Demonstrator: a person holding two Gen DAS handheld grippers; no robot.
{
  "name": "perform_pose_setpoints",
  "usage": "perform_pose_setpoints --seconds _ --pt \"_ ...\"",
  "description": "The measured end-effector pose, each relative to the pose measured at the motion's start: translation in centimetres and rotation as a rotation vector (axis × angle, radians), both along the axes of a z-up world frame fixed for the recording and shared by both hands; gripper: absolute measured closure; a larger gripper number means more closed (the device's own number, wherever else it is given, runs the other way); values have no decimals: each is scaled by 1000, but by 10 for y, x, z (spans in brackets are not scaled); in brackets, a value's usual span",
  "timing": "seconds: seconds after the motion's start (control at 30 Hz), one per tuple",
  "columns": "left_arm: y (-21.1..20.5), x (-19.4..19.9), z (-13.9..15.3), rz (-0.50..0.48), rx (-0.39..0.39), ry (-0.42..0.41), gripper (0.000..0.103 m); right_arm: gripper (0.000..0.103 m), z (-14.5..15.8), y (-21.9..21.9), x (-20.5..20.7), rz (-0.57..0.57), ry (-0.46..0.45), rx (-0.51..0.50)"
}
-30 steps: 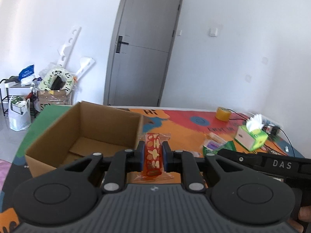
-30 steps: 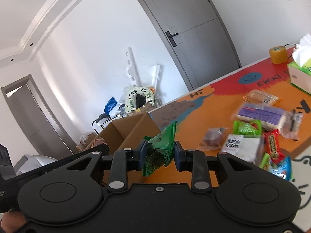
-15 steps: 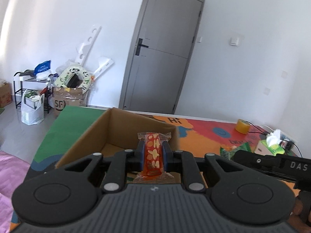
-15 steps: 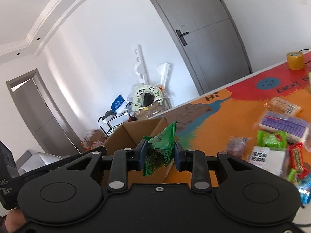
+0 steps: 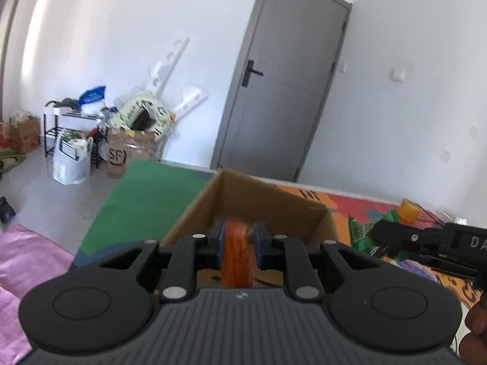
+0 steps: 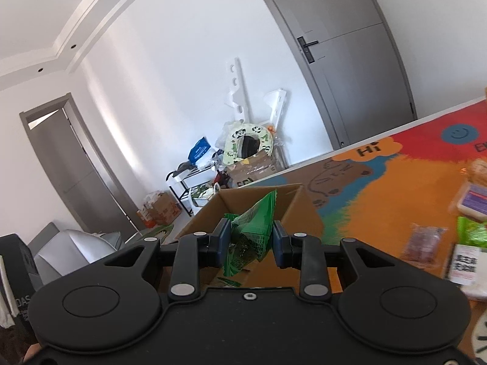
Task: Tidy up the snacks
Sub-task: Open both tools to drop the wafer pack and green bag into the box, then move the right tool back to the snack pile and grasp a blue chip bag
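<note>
Both grippers had swung toward the cardboard box (image 5: 268, 200) since the earlier frames, so its open top now filled the space just ahead of each pair of fingers. Clenched tight, the left gripper (image 5: 239, 240) grasped an orange snack bar (image 5: 238, 252), blurred, hanging over the box's interior. Beside it, the right gripper (image 6: 250, 237) pinched a green snack packet (image 6: 252, 228) at the box's near rim, while other snacks (image 6: 423, 243) lay on the colourful table (image 6: 380, 188).

Left gripper (image 5: 239, 241) and right gripper (image 6: 250, 240) — both clamped, angled slightly downward
</note>
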State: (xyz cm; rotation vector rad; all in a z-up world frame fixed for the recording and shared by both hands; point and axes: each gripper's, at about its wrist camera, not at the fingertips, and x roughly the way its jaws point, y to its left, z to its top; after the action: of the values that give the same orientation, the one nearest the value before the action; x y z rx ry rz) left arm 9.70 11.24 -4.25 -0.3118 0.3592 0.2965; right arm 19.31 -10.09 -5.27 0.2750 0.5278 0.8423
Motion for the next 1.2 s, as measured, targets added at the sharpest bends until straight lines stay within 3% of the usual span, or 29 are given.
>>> perform_pose_setpoints --seconds 0.33,0.4,0.53,0.6,0.67,0.77,0.9,1.2 --pt "4 -7 6 23 -19 10 80 68 1 23 5 7 -5 -3" --pt "4 -8 5 21 -30 12 74 66 1 19 3 10 1 8" --pt "-1 -11 4 21 -55 9 58 50 0 3 -2 -29 -7 6" --pt "-5 -11 5 10 -62 4 52 47 -2 -8 -6 -50 -11 3" --pt "-12 -11 5 4 -57 9 35 43 -5 -18 -8 -67 -3 0" --pt "-24 -11 4 1 -25 14 22 32 -9 -35 -10 -107 2 4" --pt "-37 -7 2 -4 -20 39 18 27 -14 -56 -9 -129 17 2" --pt "-69 -4 3 -61 -7 59 15 4 -19 -95 -16 -197 2 -15"
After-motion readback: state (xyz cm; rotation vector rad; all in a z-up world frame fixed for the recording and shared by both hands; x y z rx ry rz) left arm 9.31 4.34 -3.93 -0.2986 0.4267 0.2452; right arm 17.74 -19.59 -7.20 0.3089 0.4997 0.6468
